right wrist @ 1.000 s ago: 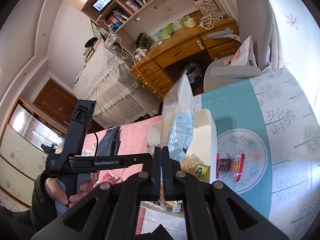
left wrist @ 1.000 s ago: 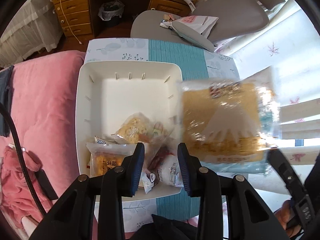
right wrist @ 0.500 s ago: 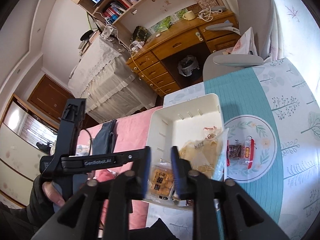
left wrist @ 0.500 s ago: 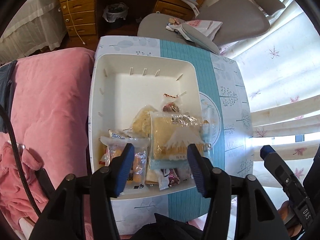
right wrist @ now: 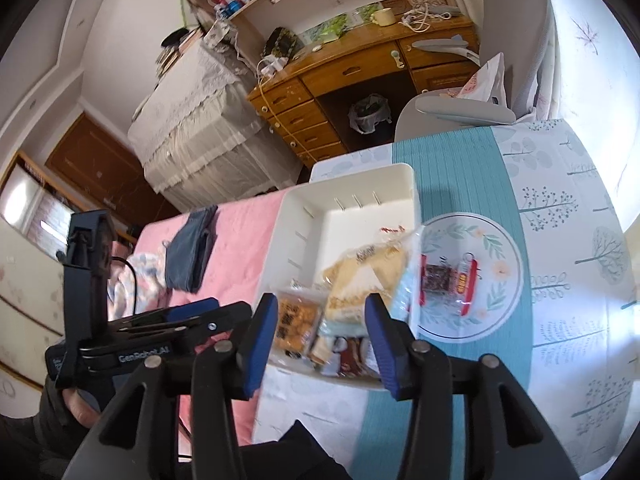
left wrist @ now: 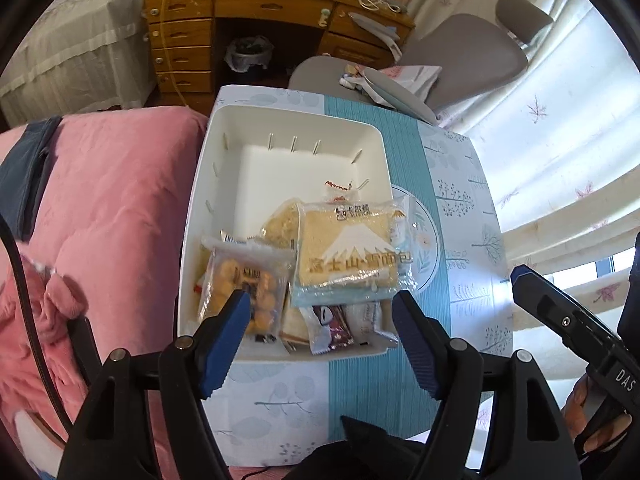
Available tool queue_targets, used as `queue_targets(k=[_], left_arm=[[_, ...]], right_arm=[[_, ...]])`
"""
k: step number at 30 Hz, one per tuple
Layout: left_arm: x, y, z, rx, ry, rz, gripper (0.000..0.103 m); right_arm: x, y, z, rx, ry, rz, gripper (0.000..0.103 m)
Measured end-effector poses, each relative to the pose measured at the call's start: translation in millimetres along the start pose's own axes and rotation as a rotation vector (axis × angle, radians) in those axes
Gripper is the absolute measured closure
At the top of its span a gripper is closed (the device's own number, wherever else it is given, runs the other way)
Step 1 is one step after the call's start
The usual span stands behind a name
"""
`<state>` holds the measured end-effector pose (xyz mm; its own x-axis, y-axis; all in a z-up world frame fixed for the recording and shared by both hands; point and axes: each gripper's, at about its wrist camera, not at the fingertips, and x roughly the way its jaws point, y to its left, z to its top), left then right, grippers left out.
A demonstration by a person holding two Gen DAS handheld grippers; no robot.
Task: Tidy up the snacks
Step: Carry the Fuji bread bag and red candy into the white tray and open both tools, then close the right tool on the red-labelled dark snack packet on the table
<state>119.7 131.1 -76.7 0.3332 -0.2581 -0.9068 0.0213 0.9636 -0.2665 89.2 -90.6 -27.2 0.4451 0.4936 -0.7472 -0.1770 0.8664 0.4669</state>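
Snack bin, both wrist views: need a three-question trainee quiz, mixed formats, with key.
1. True or false: the bread packet with the mountain print lies in the white bin.
2. What is left outside the bin on the round placemat? A) a red-edged snack packet B) a cup C) a banana
3. Fill in: the right gripper is ____, holding nothing.

Key: 1 true; 2 A; 3 open
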Motion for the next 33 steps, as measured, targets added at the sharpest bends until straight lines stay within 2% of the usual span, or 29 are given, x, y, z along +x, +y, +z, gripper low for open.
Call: queue_targets(k=[5,10,12,14,16,18,21,23,27,33], left_arm=[[2.8,-15.9,-27.0,-0.101,-0.016,0.024,0.027],[3.6,-37.6,-51.6,-0.173,-0.072,0.062,0.027],[4.4,-47.4,-62.4,-0.203,-0.099,0.067,0.020],[6.6,-56.6,-71.7,-0.231,-0.121,0.073,0.019],[10.4,-65.8,-79.2,-0.250,-0.132,0.070,0.019],[15.5,-76.1,-89.4,-0.266,-0.135,0.075,0.017],[23.3,-87.2,-101.7,-0.290,-0.138,0.081,0.016],[29.8,-93.4,-108.1,-0.312,-0.132,0.078,0.011],[46.0,-103.0,-116.2,-0.343,-0.108,0.077,0.010],[66.8,-107.0,-125.4,-0.393,-0.103,0.094,0.010]], right_arm=[[-9.9,-14.8,-6.7,-0.068,0.052,0.007,0.051],[-19.5,-32.4,-16.5,-0.167,0.090,0.008,0.051],[-23.3,-39.5,-20.5,-0.199,0.098,0.014,0.051],[-26.7,-46.4,-24.2,-0.231,0.103,0.019,0.051],[-29.6,-53.8,-29.4,-0.277,0.105,0.016,0.046],[-31.3,-60.6,-33.8,-0.323,0.102,-0.001,0.038],[-31.2,-72.2,-39.1,-0.387,0.111,-0.014,0.037],[-29.0,-80.0,-40.8,-0.409,0.119,-0.018,0.037],[-22.5,-92.0,-42.8,-0.452,0.128,-0.030,0.037],[-6.0,-104.3,-44.1,-0.559,0.085,-0.066,0.037]])
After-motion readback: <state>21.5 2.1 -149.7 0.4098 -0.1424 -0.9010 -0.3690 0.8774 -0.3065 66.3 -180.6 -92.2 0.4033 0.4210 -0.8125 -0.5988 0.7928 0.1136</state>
